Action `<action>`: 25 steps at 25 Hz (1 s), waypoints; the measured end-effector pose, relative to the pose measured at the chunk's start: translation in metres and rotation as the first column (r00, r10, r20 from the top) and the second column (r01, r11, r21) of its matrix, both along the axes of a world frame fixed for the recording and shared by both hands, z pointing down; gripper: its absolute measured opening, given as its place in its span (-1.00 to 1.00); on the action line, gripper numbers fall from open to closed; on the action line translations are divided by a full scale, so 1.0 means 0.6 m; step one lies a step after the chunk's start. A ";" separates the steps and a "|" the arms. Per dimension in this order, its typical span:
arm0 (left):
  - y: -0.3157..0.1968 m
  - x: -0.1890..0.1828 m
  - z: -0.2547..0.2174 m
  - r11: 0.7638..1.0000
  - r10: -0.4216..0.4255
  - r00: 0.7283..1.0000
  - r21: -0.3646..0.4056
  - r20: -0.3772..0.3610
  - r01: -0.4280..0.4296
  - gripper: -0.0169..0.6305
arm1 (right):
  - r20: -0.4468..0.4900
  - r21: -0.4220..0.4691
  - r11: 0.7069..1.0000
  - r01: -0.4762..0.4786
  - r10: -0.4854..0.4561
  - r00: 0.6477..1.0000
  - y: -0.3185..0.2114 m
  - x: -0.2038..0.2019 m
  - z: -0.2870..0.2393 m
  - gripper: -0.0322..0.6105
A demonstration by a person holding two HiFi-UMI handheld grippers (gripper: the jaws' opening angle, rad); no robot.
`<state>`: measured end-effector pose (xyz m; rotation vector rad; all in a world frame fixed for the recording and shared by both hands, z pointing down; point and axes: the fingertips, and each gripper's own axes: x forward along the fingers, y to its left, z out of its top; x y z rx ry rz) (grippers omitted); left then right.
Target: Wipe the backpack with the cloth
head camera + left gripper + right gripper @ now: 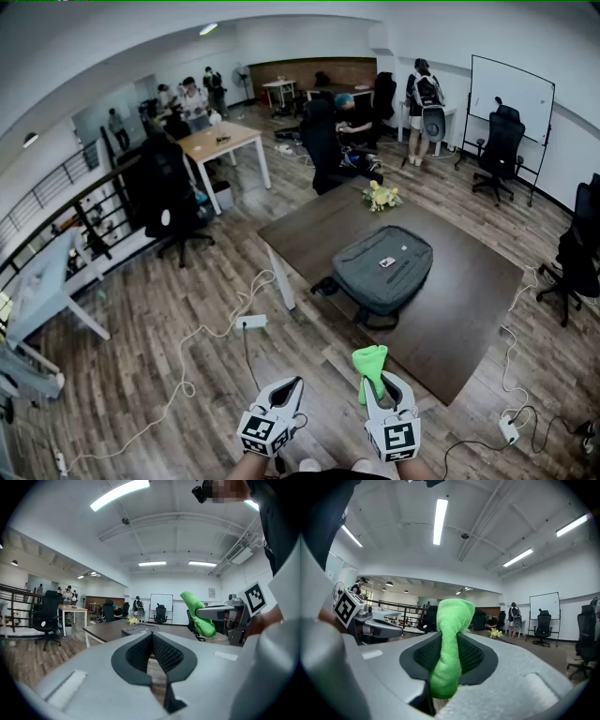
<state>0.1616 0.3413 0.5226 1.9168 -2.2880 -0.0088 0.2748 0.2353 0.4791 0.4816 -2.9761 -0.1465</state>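
Note:
A grey backpack (382,267) lies flat on the dark brown table (459,319), well ahead of both grippers. My right gripper (376,382) is shut on a bright green cloth (369,362), which sticks up between its jaws; the cloth (451,644) fills the middle of the right gripper view. My left gripper (292,387) is held beside it, jaws shut with nothing between them. From the left gripper view the backpack (139,629) shows low on the table, and the cloth (199,614) hangs from the right gripper at the right.
A small bunch of yellow flowers (381,196) lies at the table's far corner. A white power strip (251,322) and cable trail over the wooden floor to the left. Black office chairs (574,253) stand on the right. People work at desks in the background.

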 end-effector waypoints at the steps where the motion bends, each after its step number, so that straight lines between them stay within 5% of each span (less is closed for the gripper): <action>1: 0.001 0.000 -0.001 1.000 0.002 1.000 -0.002 0.002 -0.002 -0.89 | 0.001 0.000 1.000 0.002 -0.002 1.000 0.002 -0.001 -0.002 -0.61; 25: 0.054 -0.048 0.007 0.999 0.040 0.999 0.010 0.003 -0.040 -0.89 | 0.022 -0.004 1.000 -0.012 0.013 1.000 0.048 -0.063 0.000 -0.59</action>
